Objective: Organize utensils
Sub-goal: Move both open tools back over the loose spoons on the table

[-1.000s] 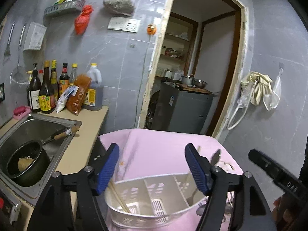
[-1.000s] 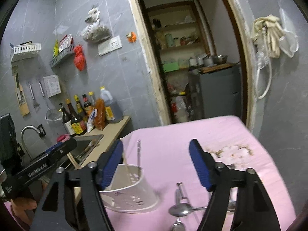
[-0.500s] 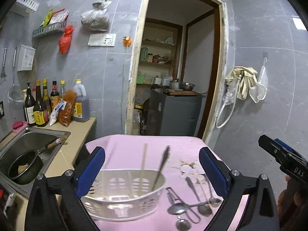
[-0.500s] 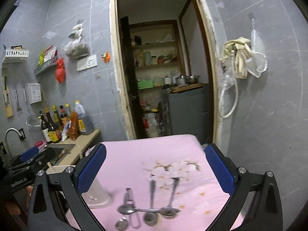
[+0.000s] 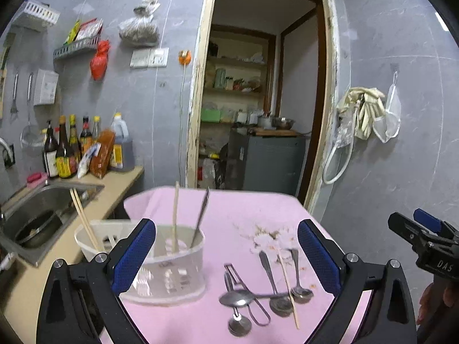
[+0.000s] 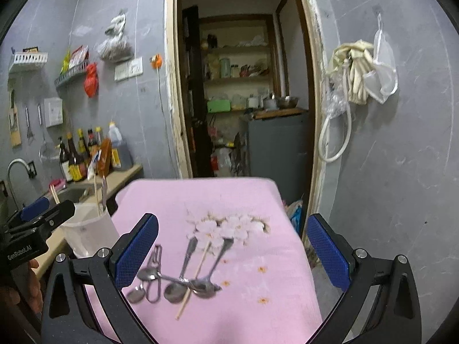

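Left gripper (image 5: 226, 253) spread wide, gripping nothing, white utensil caddy (image 5: 160, 269) low between its fingers; right gripper (image 6: 232, 250) equally wide and empty. Spoons (image 6: 183, 282) lie lower centre on the pink tablecloth (image 6: 258, 258).

Right gripper (image 6: 229, 253) hanging over the pink worktop (image 6: 258, 200), jaws wide apart, nothing in them. Spoons (image 6: 183, 281) heaped below, chopstick (image 6: 195, 278) across them, white holder (image 6: 89, 233) off left.

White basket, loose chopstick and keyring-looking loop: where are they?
White basket (image 5: 172, 281), left wrist view, front wall.
Loose chopstick (image 6: 195, 278), right wrist view, mid-shaft.
Wire loop (image 5: 259, 314), left wrist view, rounded end.
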Demonstrator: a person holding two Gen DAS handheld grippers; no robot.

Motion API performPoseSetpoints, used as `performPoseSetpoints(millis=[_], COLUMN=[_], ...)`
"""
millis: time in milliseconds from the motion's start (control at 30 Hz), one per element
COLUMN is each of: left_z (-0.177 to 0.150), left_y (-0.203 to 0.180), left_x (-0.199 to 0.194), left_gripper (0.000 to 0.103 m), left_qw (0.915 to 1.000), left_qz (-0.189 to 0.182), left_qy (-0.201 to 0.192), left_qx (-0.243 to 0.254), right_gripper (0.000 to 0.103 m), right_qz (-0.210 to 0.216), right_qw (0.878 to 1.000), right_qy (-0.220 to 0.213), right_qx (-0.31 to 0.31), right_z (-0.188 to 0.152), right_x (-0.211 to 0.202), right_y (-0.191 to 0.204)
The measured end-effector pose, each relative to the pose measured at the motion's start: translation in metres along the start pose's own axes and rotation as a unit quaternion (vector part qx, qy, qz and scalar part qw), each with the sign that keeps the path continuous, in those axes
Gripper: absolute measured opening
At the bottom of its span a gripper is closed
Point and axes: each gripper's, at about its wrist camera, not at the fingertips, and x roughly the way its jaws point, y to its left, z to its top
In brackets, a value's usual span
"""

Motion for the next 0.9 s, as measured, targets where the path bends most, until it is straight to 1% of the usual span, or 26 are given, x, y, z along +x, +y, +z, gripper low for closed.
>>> performPoseSetpoints(millis=[167,333,467,533,600,733,767,900], left_z=[-0.021,-0.042,-0.059,-0.068,-0.076,-0.087,-0.09,-0.101], left_y=[-0.011,-0.017,-0.014,-0.01,-0.006,-0.003,-0.002,-0.001], left_x=[0.011,0.027,0.043,0.051,0.057,0.064,0.066,0.075], left_gripper=[0.1,0.1,0.1,0.1,0.1,0.1,0.099,0.086], left_qw=[0.9987,0.9947,0.989,0.9848,0.9804,0.9753,0.9734,0.9652], left_qz=[0.018,0.034,0.044,0.047,0.049,0.051,0.051,0.044], left_qy=[0.046,0.094,0.134,0.156,0.175,0.196,0.203,0.235], left_qx=[-0.011,-0.022,-0.044,-0.061,-0.075,-0.089,-0.092,-0.105], right_gripper=[0.101,0.101,0.101,0.101,0.101,0.101,0.101,0.101], right_qz=[0.026,0.047,0.063,0.067,0.073,0.088,0.093,0.111], right_qw=[0.999,0.996,0.992,0.989,0.988,0.984,0.982,0.976], right_qy=[0.039,0.079,0.113,0.131,0.139,0.156,0.16,0.181], right_qx=[-0.005,-0.009,-0.008,-0.007,-0.007,-0.018,-0.021,-0.041], right_z=[-0.015,-0.034,-0.05,-0.057,-0.062,-0.069,-0.071,-0.078], right_x=[0.025,0.049,0.068,0.078,0.085,0.097,0.1,0.11], right_y=[-0.012,-0.02,-0.024,-0.025,-0.024,-0.02,-0.019,-0.011])
